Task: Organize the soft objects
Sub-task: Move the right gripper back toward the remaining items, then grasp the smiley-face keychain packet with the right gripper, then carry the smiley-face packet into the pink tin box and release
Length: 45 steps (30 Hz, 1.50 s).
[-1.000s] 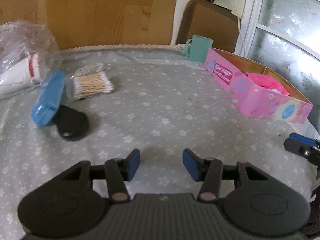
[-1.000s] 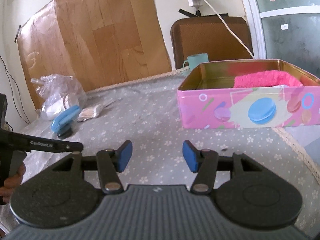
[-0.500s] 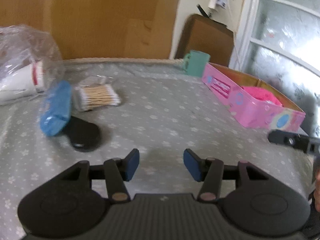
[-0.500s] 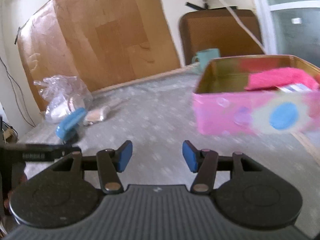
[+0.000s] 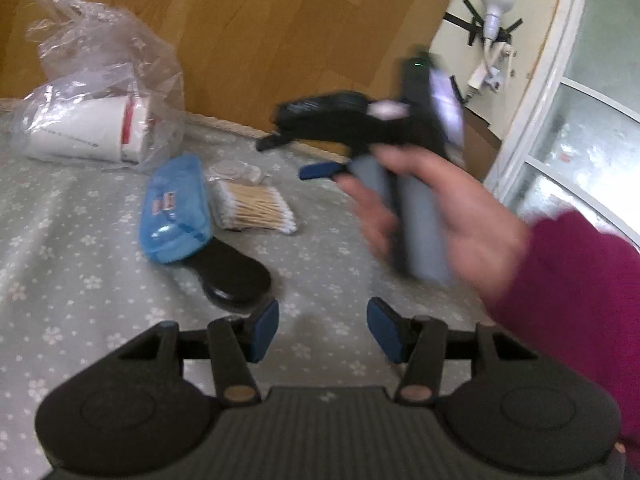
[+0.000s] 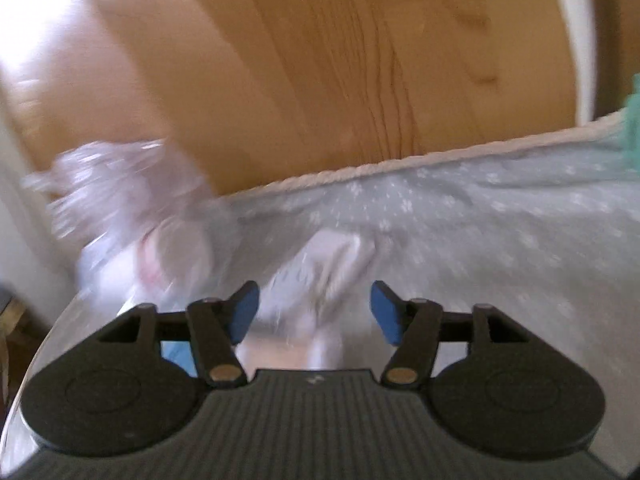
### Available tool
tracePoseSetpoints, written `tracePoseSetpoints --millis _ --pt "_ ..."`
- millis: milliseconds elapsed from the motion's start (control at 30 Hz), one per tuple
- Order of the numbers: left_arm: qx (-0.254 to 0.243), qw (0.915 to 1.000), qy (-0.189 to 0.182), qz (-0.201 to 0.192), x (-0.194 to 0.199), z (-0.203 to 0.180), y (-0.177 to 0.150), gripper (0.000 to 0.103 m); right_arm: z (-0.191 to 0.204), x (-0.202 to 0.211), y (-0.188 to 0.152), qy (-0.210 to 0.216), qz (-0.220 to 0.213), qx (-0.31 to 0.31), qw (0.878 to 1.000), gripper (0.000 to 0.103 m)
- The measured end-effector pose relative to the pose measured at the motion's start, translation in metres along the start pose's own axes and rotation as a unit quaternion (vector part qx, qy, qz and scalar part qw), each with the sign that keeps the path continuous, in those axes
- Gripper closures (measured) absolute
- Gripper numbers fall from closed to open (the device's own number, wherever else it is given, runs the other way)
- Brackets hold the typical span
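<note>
My left gripper (image 5: 323, 326) is open and empty, low over the grey flowered cloth. Ahead of it lie a blue soft pouch (image 5: 175, 208) on a black paddle-shaped object (image 5: 236, 276) and a clear pack of cotton swabs (image 5: 252, 210). My right gripper (image 6: 314, 310) is open and empty. It hovers just above the blurred white swab pack (image 6: 332, 256). In the left wrist view the right tool (image 5: 316, 170) shows blurred in a hand above the swabs.
A crumpled clear plastic bag with a white cup (image 5: 88, 124) lies at the far left and shows blurred in the right wrist view (image 6: 120, 208). A wooden board (image 5: 260, 32) stands behind the table. A teal mug's edge (image 6: 632, 136) shows at the right.
The right gripper swung left from the pink tin across the table to above the cotton swabs. The left gripper turned left and moved closer to the pouch. Both stayed open.
</note>
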<state>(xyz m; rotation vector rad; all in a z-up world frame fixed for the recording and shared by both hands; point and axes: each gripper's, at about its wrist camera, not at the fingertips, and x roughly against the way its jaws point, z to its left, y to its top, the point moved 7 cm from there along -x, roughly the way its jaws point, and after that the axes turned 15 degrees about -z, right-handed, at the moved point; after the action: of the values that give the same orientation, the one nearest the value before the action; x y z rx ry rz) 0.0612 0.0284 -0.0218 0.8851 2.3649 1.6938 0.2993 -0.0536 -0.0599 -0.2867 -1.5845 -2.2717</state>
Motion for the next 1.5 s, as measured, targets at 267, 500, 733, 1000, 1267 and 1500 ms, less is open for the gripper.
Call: tracePoseSetpoints --millis 267,500,733,1000,1267,1500 --pt "0.053 0.9980 0.024 -0.024 0.012 0.030 0.015 0.052 0.031 -0.078 -0.034 -0.079 0.064 0.130 0.986 0.008" --pt "0.055 0.9979 0.024 -0.026 0.012 0.031 0.016 0.051 -0.008 -0.034 -0.020 -0.086 0.057 0.161 0.982 0.039" --pt "0.036 0.9987 0.030 -0.018 0.008 0.029 0.012 0.051 -0.087 0.091 -0.026 -0.108 0.045 0.165 0.979 0.040" --pt "0.016 0.9974 -0.066 0.023 0.001 -0.004 -0.004 0.051 -0.061 0.287 -0.115 0.014 -0.002 0.192 0.981 0.030" --pt "0.037 0.9893 -0.107 0.091 0.000 -0.088 -0.031 0.046 -0.061 0.326 -0.138 0.006 -0.041 0.158 0.987 0.013" --pt "0.042 0.9849 -0.065 0.155 -0.017 -0.117 -0.067 0.029 -0.065 0.324 -0.150 0.024 -0.054 0.145 0.988 0.041"
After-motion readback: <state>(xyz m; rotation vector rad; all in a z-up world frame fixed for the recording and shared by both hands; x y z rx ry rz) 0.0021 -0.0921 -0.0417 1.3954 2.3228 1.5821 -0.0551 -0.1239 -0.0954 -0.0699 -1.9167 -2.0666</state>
